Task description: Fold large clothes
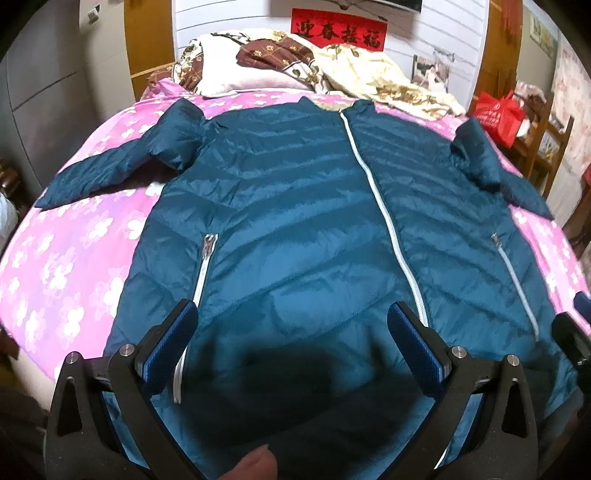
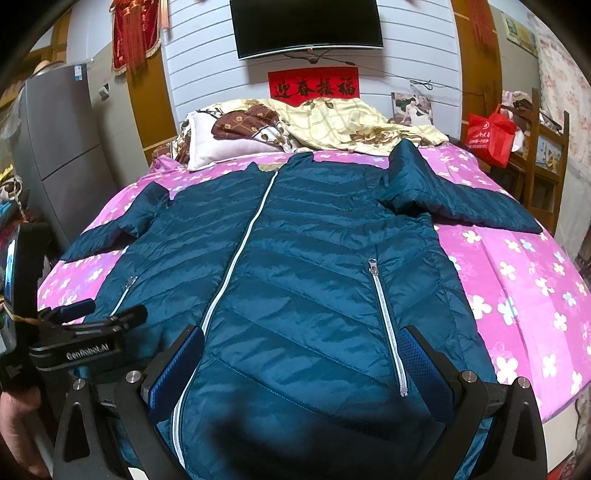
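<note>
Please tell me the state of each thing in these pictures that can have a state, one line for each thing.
jacket: spread flat on the bed, front up, not yet folded.
main zipper: closed.
sleeves: both stretched out to the sides.
pocket zippers: closed.
left gripper: open, above the hem.
right gripper: open, above the hem.
quilt: crumpled at the head of the bed.
television: off.
</note>
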`<state>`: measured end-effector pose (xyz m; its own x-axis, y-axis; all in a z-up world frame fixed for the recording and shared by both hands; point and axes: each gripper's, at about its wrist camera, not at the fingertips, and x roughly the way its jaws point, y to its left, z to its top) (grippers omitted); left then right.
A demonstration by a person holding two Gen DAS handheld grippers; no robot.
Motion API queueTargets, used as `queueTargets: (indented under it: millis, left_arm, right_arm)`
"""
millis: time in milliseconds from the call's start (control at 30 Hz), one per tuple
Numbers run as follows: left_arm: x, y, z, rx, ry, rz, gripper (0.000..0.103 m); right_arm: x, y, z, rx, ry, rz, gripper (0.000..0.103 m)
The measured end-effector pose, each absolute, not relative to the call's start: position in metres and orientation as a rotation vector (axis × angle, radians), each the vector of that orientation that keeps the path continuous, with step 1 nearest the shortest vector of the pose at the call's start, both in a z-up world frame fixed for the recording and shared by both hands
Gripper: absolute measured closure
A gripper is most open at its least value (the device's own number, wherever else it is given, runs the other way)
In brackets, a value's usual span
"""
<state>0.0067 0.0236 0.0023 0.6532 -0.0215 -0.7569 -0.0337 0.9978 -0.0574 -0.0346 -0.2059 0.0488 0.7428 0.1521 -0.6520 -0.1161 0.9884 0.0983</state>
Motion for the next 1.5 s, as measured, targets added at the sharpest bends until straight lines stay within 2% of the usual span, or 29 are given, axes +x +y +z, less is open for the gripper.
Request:
queueTargets:
  millis: [533,800,933,1100,1267,1500]
  left_arm:
    - [0.074,0.052,0.047,-0.070,0.771,-0.010,0.000]
    - [0.109,0.062,0.026,-0.138,0.753,-0.068,0.000]
    - [0.110,0.066,0.001,-0.133,0.751,-0.017,0.000]
    - [0.113,0.063,-0.015,-0.096,0.800,0.022,0.000]
    - [0.130,0.062,-0.052,-0.129,0.950,0.012,0.000]
    - [0.129,0.056,-0.056,-0.097,0.947,0.029,0.000]
  right_arm:
    - [0.035,-0.206,0.067,-0.041,0.678,0.119,0.000]
    - [0.075,-0.194,0.059,-0.102,0.658,0.121,0.000]
    - [0.076,-0.202,0.045,-0.066,0.565,0.132,0.000]
    - [0.085,-0.218,0.033,0.042,0.609,0.125,0.000]
    - [0.092,-0.227,0.023,0.082,0.622,0.110,0.000]
    - [0.104,-0.223,-0.005,0.047,0.734,0.094,0.000]
